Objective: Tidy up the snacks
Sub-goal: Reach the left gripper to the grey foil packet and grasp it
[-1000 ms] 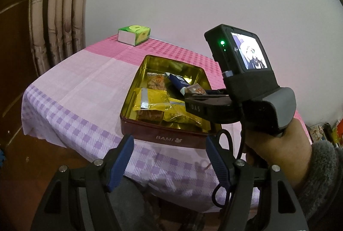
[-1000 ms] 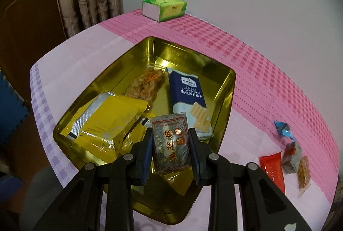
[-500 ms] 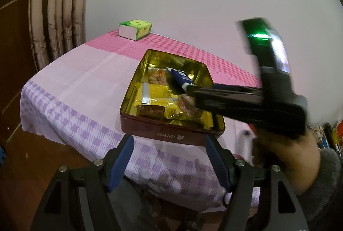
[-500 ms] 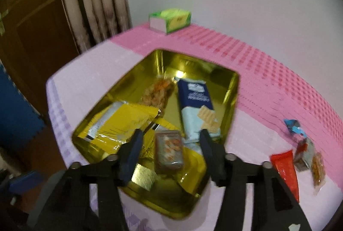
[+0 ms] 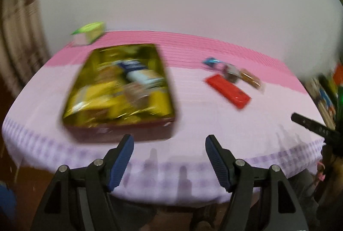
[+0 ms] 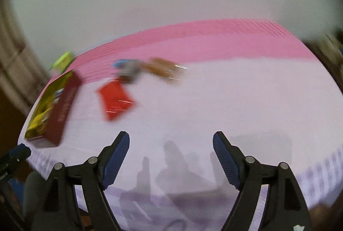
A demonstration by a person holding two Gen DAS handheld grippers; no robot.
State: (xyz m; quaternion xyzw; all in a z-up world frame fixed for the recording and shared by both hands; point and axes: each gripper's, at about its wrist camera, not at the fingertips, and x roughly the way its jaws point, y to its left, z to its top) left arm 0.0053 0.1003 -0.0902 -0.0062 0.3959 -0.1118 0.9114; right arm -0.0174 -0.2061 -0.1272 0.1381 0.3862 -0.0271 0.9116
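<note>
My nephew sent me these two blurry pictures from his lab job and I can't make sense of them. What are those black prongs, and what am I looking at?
A person holds a two-finger gripper in each hand, each with a camera looking along its fingers. One picture is from the left gripper, the other from the right gripper. Both are open and hold nothing; the right one's jaws have just been opening. On the pink tablecloth sits a gold tin with snacks in it. Loose beside it lie a red packet and a few small snacks. A green box stands at the back.
</note>
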